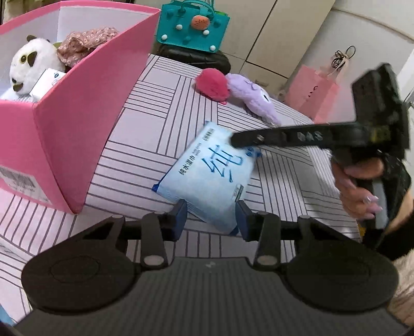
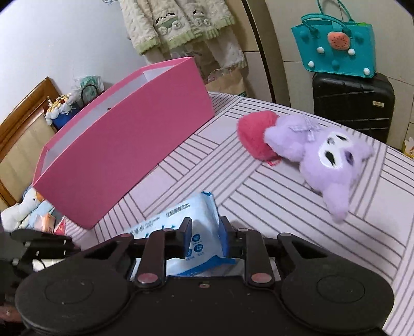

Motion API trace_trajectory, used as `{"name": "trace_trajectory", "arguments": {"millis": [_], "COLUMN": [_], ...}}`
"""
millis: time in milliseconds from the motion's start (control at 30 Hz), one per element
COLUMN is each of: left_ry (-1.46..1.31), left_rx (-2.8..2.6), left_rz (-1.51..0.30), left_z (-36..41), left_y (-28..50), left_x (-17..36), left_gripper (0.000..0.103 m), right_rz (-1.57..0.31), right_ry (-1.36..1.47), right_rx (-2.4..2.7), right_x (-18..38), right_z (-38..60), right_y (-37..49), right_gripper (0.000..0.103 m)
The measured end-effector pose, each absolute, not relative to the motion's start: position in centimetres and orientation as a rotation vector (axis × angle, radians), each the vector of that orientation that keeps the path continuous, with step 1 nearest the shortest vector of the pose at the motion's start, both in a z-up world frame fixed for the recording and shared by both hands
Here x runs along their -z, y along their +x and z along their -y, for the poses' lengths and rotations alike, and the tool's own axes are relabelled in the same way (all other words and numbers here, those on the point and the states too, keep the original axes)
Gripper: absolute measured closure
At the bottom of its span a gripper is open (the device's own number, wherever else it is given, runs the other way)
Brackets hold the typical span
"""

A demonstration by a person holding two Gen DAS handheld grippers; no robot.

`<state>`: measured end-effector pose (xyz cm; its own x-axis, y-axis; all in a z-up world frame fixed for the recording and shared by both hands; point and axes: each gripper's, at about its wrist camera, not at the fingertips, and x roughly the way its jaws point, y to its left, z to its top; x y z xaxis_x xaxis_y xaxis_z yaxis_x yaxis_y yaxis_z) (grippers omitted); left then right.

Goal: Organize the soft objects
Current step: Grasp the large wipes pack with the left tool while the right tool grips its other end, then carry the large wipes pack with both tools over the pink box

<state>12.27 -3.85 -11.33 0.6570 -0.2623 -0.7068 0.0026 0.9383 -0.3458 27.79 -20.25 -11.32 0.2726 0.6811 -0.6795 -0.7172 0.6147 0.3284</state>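
Blue wipes pack (image 1: 207, 178) is pinched at opposite ends by left tongs (image 1: 211, 215) and right tongs (image 2: 205, 239), steadying it for the pink box (image 1: 85, 108).

You have a bed (image 2: 284, 206) filling the lower half of both views, its sheet pale with dark stripes in blocks. In the right wrist view a plain white wall (image 2: 64, 38) takes the upper left, with a wooden headboard (image 2: 23, 121) below it at the left edge. A quilted cream cloth (image 2: 181, 23) hangs at top centre. At upper right a teal bag (image 2: 336, 51) sits on a black suitcase (image 2: 352, 103). Beige cupboard doors (image 1: 271, 31) fill the left wrist view's top right.
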Motion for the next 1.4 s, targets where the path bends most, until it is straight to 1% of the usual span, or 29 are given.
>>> {"name": "trace_trajectory", "arguments": {"millis": [67,133,167,200,267,333,367,400,433,533,567,600,633,800,867,933,1000,1133,1400], "left_ry": [-0.318,-0.316,-0.347,-0.380,-0.428,-0.399,-0.375,-0.355,-0.326,-0.272,-0.265,-0.258,-0.248,-0.211,-0.208,-0.203,-0.189,-0.147,-0.121], "left_rx": [0.133,0.128,0.140,0.152,0.157,0.153,0.147,0.145,0.136,0.128,0.133,0.143,0.147,0.211,0.257,0.301,0.340,0.418,0.493], "left_rz": [-0.846,-0.846,-0.846,-0.844,-0.831,-0.823,-0.820,-0.817,-0.814,-0.809,-0.805,-0.803,-0.801,-0.817,-0.846,-0.866,-0.861,-0.831,-0.776], "left_z": [4.1,4.4,4.3,4.1,3.6,3.9,4.2,4.5,4.9,5.6,5.6,5.7,5.8,5.8,5.6,5.6,5.5,5.0,2.6], "left_y": [12.5,12.6,12.8,12.9,13.1,13.2,13.2,13.2,13.2,13.3,13.4,13.5,13.5,13.4,13.4,13.1,12.6,11.8,10.9], "left_x": [11.2,11.2,11.3,11.4,11.5,11.6,11.6,11.6,11.6,11.5,11.5,11.5,11.4,10.7,10.5,10.2,9.7,8.2,5.6], "left_gripper": [0.061,0.058,0.052,0.050,0.050,0.054,0.054,0.054,0.054,0.055,0.055,0.057,0.057,0.058,0.058,0.058,0.058,0.058,0.058], "right_rz": [-0.895,-0.911,-0.920,-0.927,-0.937,-0.944,-0.947,-0.955,-0.963,-0.934,-0.934,-0.935,-0.924,-0.918,-0.913,-0.909,-0.900,-0.862,-0.788], "right_ry": [-0.042,-0.030,-0.025,-0.024,-0.024,-0.017,-0.009,0.004,0.008,0.034,0.047,0.056,0.061,0.150,0.148,0.140,0.145,0.168,0.122], "right_rx": [-0.941,-0.945,-0.946,-0.947,-0.930,-0.909,-0.894,-0.880,-0.858,-0.832,-0.821,-0.819,-0.814,-0.754,-0.720,-0.690,-0.659,-0.621,-0.589], "right_x": [11.3,11.3,11.3,11.3,11.3,11.3,11.3,11.4,11.6,11.9,11.9,11.9,11.9,11.9,11.6,11.2,10.7,9.2,5.8], "right_z": [20.9,21.6,22.0,22.2,22.5,22.8,23.1,23.3,23.5,23.9,23.9,23.9,23.9,24.3,24.2,23.9,23.8,23.5,21.5], "right_y": [27.4,27.0,26.8,26.5,26.0,25.4,25.1,24.9,24.5,23.1,22.8,22.6,22.2,20.8,19.9,18.9,17.9,15.8,12.7], "right_gripper": [0.076,0.074,0.073,0.072,0.072,0.070,0.068,0.062,0.059,0.060,0.062,0.067,0.068,0.068,0.065,0.057,0.055,0.045,0.044]}}
